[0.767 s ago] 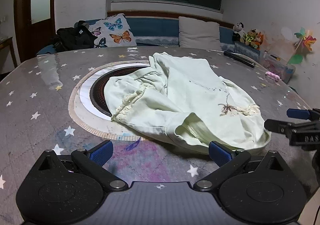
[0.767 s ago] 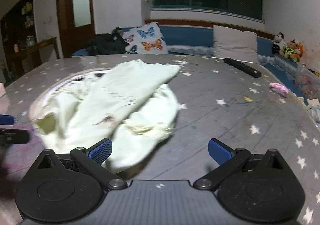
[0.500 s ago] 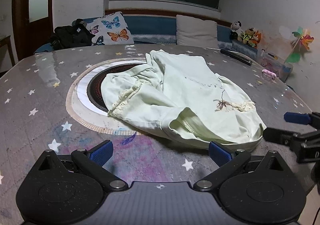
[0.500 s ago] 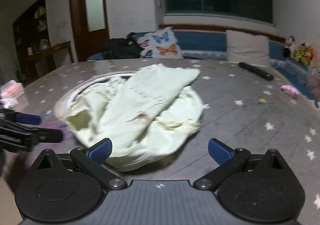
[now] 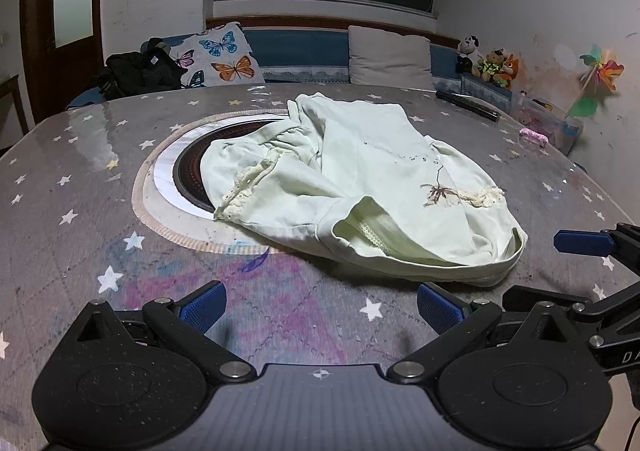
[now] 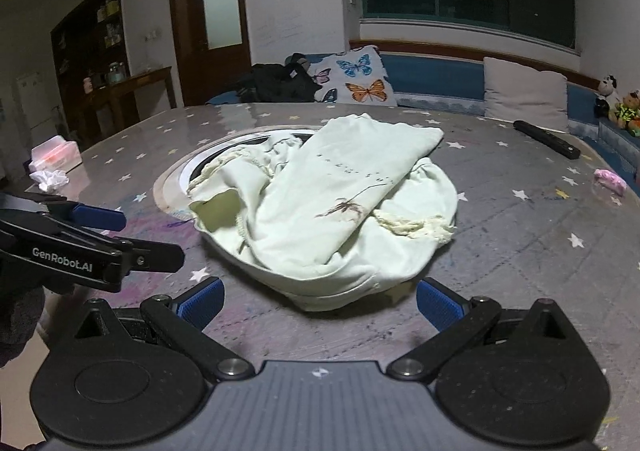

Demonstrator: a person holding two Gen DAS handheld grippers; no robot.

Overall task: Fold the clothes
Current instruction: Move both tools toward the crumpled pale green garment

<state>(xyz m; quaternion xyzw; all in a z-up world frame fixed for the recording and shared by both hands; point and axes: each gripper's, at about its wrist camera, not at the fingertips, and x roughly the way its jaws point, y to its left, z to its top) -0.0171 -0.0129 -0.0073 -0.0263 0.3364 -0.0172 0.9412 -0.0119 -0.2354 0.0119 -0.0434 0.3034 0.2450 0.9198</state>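
A pale green cotton garment with cream lace trim and a small brown embroidered motif (image 5: 372, 187) is lying in a loose, rumpled heap near the middle of the round grey star-patterned table (image 5: 72, 187). Part of the garment is draping over the dark circular hotplate inset with its white ring (image 5: 184, 179); one layer is flopping across the others, and a hem opening is gaping toward the near edge. No neat fold is showing anywhere, so the folding is judged as not yet begun: the cloth is still needing to be spread flat, smoothed and then folded.

The left gripper (image 5: 320, 305) is hovering over bare tabletop just short of the garment's near hem, its blue-padded jaws standing wide apart with nothing between them. The right gripper (image 6: 320, 301) is likewise spread wide and empty, facing the heap's near edge, apparently without touching it.

Farther out, a black remote control (image 6: 546, 139) and a small pink object (image 6: 610, 181) are lying on the table, well apart from the garment. A butterfly-print cushion (image 5: 220, 59) is sitting on the blue bench behind.
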